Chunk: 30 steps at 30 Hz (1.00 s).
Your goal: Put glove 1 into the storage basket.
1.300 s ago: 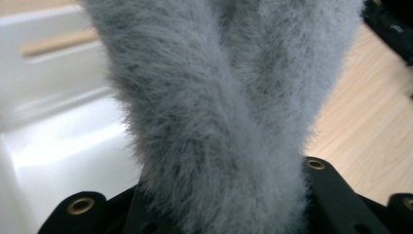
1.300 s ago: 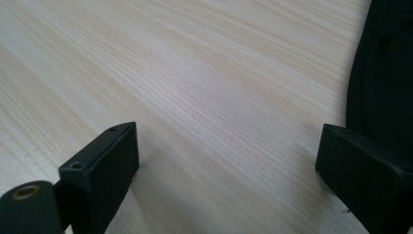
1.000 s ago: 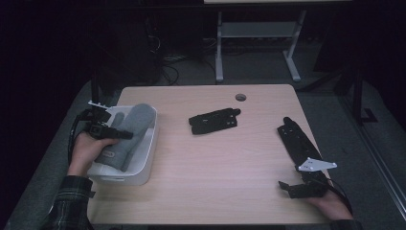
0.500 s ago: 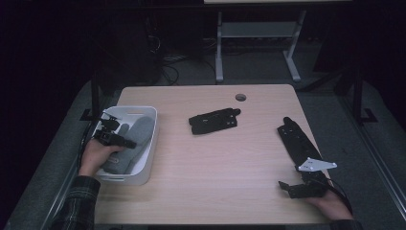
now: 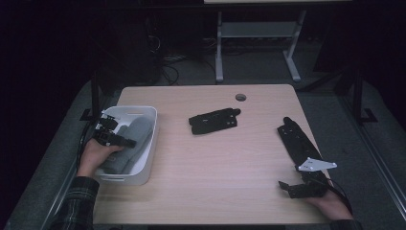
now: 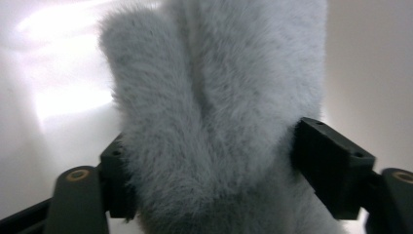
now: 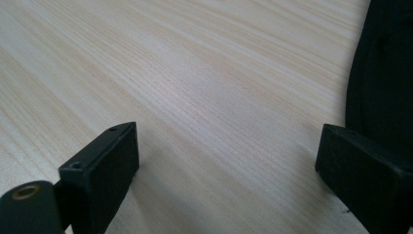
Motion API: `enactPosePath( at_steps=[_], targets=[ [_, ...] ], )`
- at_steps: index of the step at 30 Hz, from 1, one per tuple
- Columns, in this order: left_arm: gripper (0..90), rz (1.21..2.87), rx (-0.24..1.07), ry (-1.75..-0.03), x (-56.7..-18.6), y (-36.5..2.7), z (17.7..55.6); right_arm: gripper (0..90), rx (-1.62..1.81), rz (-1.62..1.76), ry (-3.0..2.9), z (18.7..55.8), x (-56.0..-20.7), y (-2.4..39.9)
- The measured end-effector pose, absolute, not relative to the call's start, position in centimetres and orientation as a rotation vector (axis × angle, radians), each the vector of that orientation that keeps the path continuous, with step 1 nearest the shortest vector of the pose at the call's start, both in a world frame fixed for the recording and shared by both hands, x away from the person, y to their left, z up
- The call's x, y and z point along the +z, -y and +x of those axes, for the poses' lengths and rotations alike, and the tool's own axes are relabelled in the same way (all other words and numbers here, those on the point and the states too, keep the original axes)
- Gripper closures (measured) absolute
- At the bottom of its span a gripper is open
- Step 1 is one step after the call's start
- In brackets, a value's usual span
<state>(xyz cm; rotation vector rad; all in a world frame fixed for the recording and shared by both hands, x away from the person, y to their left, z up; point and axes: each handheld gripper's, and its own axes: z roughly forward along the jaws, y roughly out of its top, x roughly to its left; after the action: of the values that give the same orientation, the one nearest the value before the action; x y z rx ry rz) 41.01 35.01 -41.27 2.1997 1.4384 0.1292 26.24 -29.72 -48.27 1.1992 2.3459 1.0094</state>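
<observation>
Item: grey sock (image 5: 130, 143), lying in white bin (image 5: 149, 143) at bench (image 5: 215, 158) left. Left gripper (image 5: 122, 141): jaws have just been opening, sock between them, apparently no longer pinched, though fur hides the pads. Right gripper (image 5: 292, 188): jaws open, empty, resting on bench. Risk: fur snags a jaw on withdrawal, dragging the sock back out.

grey plush (image 6: 214, 122) cut off at top and bottom edges, its foot hidden in white bin (image 5: 143, 143)

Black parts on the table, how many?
2: one mid-table, one along the right edge ahead of the right gripper. The bin could hide more.
</observation>
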Motion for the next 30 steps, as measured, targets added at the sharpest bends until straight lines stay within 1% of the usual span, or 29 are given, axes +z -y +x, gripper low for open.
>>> enactPosePath(
  at_steps=[3, 10, 15, 20, 23, 24, 30],
  targets=[
    [18.6, 2.197, 0.159, -1.439, -40.9, -35.1, 41.0, 8.4, 1.01, 1.2, -2.346, 26.2, -48.3, 29.7],
    [16.3, 2.158, 0.247, -1.413, -38.5, -35.2, 40.5, 8.4, 1.01, 1.199, -2.346, 26.2, -48.3, 29.7],
    [16.2, 2.139, 0.262, -1.359, -37.1, -34.7, 40.1, 8.4, 1.009, 1.199, -2.347, 26.2, -48.3, 29.7],
    [16.2, 2.119, 0.256, -1.29, -36.1, -33.5, 39.6, 8.4, 1.009, 1.2, -2.346, 26.2, -48.3, 29.7],
    [16.2, 2.111, 0.246, -1.223, -35.4, -32.0, 39.2, 8.4, 1.009, 1.199, -2.346, 26.2, -48.3, 29.7],
    [16.2, 2.111, 0.246, -1.223, -35.4, -32.0, 39.2, 8.4, 1.009, 1.2, -2.346, 26.2, -48.3, 29.7],
    [16.2, 2.113, 0.236, -1.127, -34.6, -29.2, 38.4, 8.4, 1.009, 1.2, -2.346, 26.2, -48.3, 29.7]
  ],
)
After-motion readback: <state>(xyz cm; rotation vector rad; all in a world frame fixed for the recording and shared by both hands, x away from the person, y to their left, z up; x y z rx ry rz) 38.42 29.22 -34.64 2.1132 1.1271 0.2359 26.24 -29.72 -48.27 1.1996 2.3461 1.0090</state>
